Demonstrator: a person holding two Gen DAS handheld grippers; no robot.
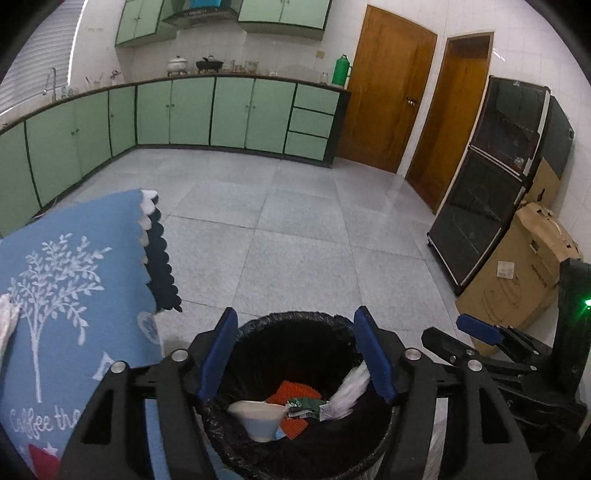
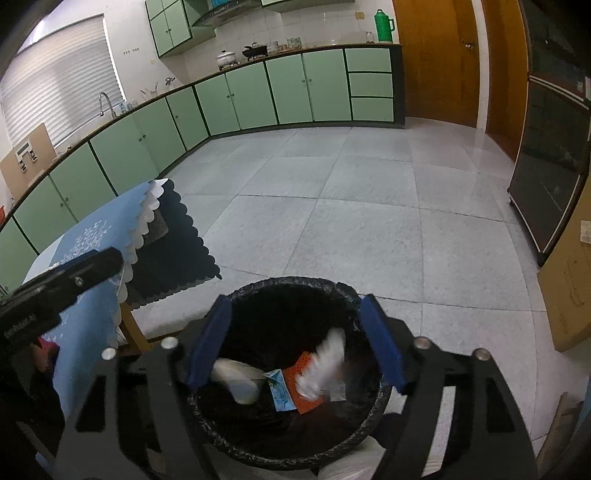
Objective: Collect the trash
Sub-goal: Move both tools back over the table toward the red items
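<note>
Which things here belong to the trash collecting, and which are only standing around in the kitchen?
Belonging to the job:
- trash bin with black liner
- white crumpled paper dropping in, blurred
- white cup, orange mesh piece, small wrappers inside
- left claw, right claw, both open above the bin

Just lying about:
- blue tablecloth
- green thermos
- cardboard box
- black cabinet

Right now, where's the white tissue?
In both wrist views the white tissue is inside the bin, on its right side, over the orange mesh and right of the white cup; it looks motion-blurred.
</note>
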